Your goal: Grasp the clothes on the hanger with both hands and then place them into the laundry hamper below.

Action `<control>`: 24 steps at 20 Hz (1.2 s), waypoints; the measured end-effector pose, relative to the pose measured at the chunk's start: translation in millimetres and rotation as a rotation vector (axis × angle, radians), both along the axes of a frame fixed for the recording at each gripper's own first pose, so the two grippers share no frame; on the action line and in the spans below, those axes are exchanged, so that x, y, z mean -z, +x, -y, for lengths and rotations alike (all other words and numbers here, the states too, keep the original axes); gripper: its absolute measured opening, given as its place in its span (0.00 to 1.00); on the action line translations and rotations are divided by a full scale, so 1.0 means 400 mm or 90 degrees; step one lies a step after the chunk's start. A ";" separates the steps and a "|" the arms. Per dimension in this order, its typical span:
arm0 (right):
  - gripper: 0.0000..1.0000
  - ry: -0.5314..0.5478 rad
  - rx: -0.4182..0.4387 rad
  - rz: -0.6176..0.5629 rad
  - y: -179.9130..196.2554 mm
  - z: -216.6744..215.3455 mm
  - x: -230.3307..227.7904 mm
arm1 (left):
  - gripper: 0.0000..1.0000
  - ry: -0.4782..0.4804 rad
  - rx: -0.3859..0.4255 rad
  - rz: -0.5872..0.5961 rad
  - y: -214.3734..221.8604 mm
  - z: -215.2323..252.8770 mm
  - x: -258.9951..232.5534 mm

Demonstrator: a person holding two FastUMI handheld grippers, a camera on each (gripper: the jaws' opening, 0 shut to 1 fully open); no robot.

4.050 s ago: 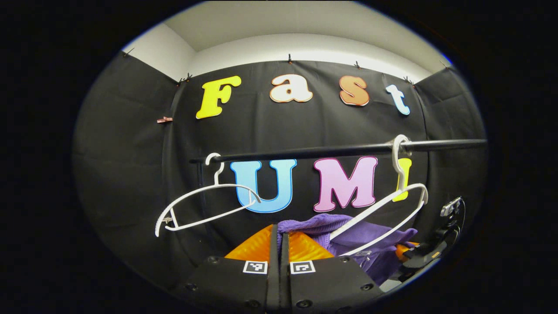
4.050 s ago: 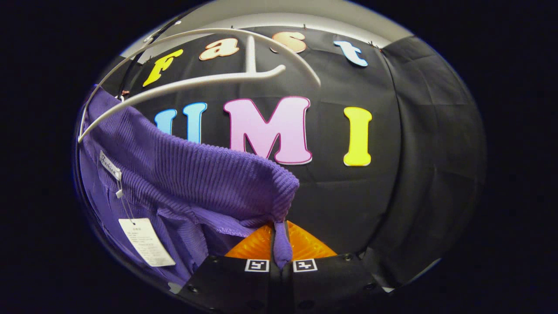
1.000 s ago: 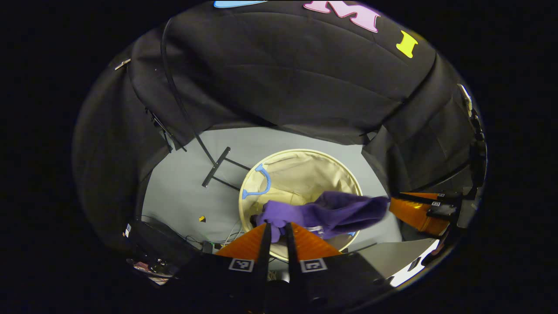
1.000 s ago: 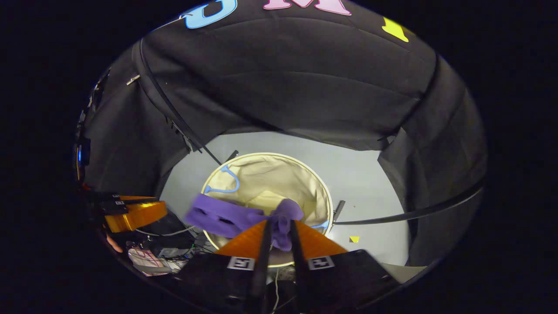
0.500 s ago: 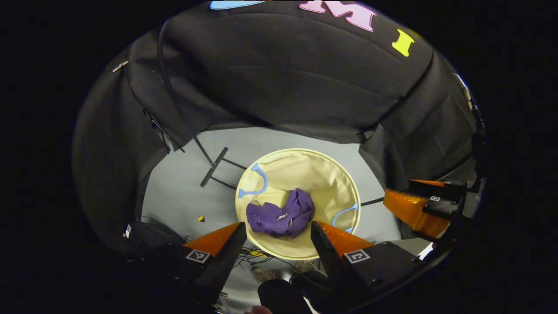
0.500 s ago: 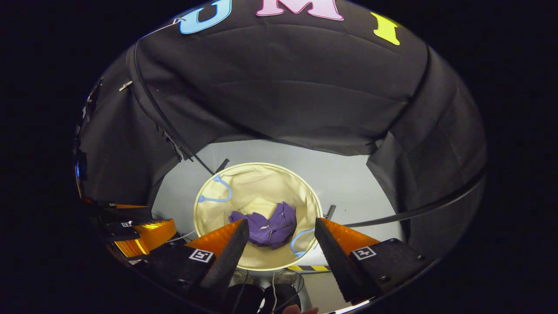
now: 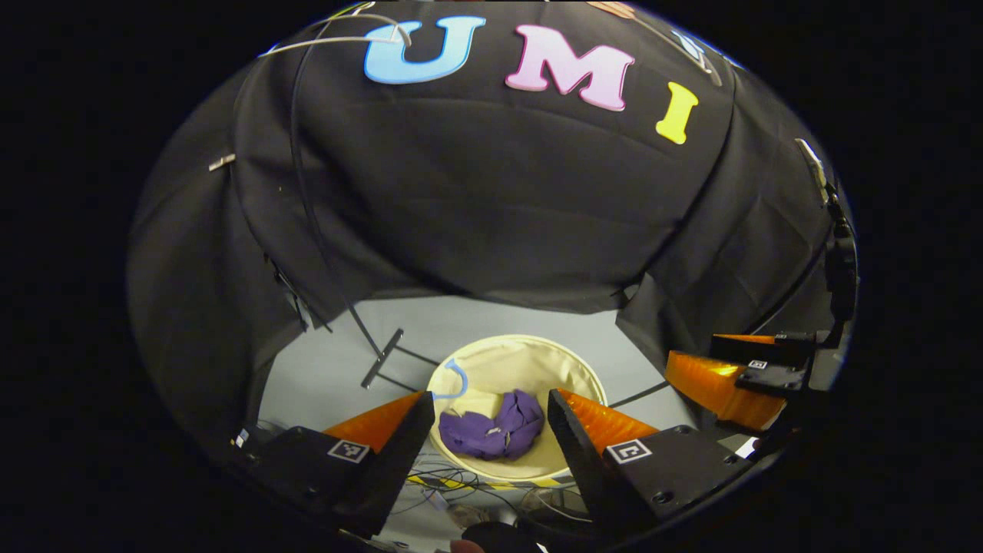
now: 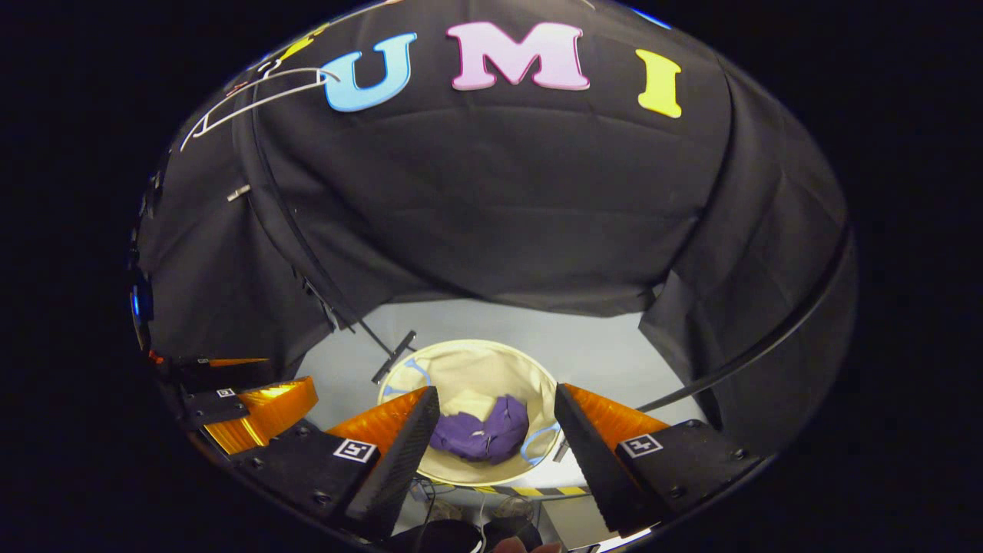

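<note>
The purple garment (image 7: pixel 494 433) lies crumpled at the bottom of the round cream laundry hamper (image 7: pixel 537 355) on the grey floor. My left gripper (image 7: pixel 487 402) is open above the hamper, with the garment seen between its fingers far below. In the right gripper view the same purple garment (image 8: pixel 481 434) rests inside the hamper (image 8: pixel 461 362), and my right gripper (image 8: pixel 496 398) hangs open and empty over it. The right gripper (image 7: pixel 726 375) also appears at the right edge of the left gripper view, and the left gripper (image 8: pixel 246 405) at the left edge of the right gripper view.
The hamper has blue handles (image 7: pixel 453 380). A black rack foot (image 7: pixel 382 358) stands on the floor just left of the hamper. White hangers (image 8: pixel 253 98) hang high at the upper left. Cables (image 7: pixel 453 484) lie on the floor in front of the hamper.
Both grippers opened about a second ago and the purple garment dropped into the hamper. Since then both grippers have risen and tilted up, so the hamper looks smaller and lower.
</note>
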State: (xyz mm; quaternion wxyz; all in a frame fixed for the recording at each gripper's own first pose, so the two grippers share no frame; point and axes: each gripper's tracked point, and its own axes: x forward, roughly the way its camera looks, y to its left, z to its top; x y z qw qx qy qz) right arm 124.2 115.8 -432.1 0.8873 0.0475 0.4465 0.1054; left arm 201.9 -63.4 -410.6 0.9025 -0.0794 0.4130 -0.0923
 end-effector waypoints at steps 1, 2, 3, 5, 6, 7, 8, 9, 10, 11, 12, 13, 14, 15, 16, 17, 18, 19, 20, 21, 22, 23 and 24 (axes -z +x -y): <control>0.99 0.000 0.004 0.023 0.013 0.006 -0.043 | 0.96 -0.006 0.000 0.020 0.002 -0.001 -0.045; 0.99 -0.001 0.009 0.047 0.023 0.010 -0.086 | 0.96 -0.011 0.000 0.041 0.004 -0.002 -0.090; 0.99 0.000 0.011 0.070 0.032 0.013 -0.127 | 0.96 -0.012 0.003 0.061 0.004 -0.008 -0.128; 0.98 -0.005 0.013 0.109 0.043 0.023 -0.204 | 0.96 -0.008 0.006 0.098 -0.003 -0.026 -0.203; 0.98 -0.004 0.014 0.124 0.046 0.024 -0.239 | 0.96 -0.007 0.006 0.114 -0.010 -0.036 -0.240; 0.98 -0.002 0.017 0.137 0.045 0.021 -0.276 | 0.96 -0.007 0.006 0.130 -0.013 -0.038 -0.270; 0.98 -0.001 0.019 0.151 0.047 0.021 -0.310 | 0.96 -0.007 0.005 0.144 -0.018 -0.045 -0.300; 0.98 0.002 0.023 0.167 0.048 0.022 -0.345 | 0.96 -0.008 0.006 0.160 -0.024 -0.050 -0.334; 0.98 0.002 0.026 0.186 0.054 0.020 -0.382 | 0.95 -0.011 0.007 0.178 -0.028 -0.053 -0.371; 0.98 0.001 0.028 0.206 0.059 0.019 -0.415 | 0.95 -0.012 0.008 0.196 -0.033 -0.058 -0.410; 0.98 0.000 0.031 0.226 0.062 0.017 -0.446 | 0.95 -0.011 0.009 0.214 -0.037 -0.065 -0.448; 0.98 -0.001 0.033 0.247 0.063 0.019 -0.488 | 0.95 -0.011 0.010 0.236 -0.041 -0.070 -0.488; 0.98 -0.003 0.034 0.270 0.067 0.021 -0.532 | 0.95 -0.011 0.009 0.257 -0.045 -0.077 -0.531; 0.98 -0.004 0.038 0.291 0.070 0.021 -0.575 | 0.95 -0.013 0.008 0.275 -0.054 -0.086 -0.572; 0.98 -0.004 0.040 0.314 0.073 0.014 -0.616 | 0.95 -0.018 0.006 0.296 -0.057 -0.094 -0.620; 0.98 -0.008 0.043 0.337 0.073 0.013 -0.663 | 0.95 -0.024 0.004 0.316 -0.060 -0.102 -0.661; 0.98 -0.013 0.050 0.360 0.067 0.017 -0.705 | 0.95 -0.029 0.001 0.332 -0.062 -0.110 -0.694; 0.98 -0.012 0.058 0.385 0.066 0.017 -0.755 | 0.95 -0.029 -0.001 0.350 -0.070 -0.123 -0.726; 0.99 -0.010 0.065 0.410 0.062 0.014 -0.803 | 0.95 -0.026 -0.004 0.368 -0.078 -0.140 -0.763; 0.99 -0.011 0.070 0.436 0.054 0.011 -0.850 | 0.95 -0.022 -0.007 0.385 -0.089 -0.151 -0.795; 0.99 -0.012 0.074 0.459 0.054 0.011 -0.888 | 0.95 -0.020 -0.007 0.401 -0.099 -0.160 -0.830; 0.99 -0.010 0.076 0.482 0.043 0.004 -0.933 | 0.95 -0.021 -0.009 0.419 -0.111 -0.176 -0.844; 0.99 -0.011 0.080 0.504 0.029 -0.003 -0.972 | 0.95 -0.021 -0.009 0.439 -0.122 -0.192 -0.879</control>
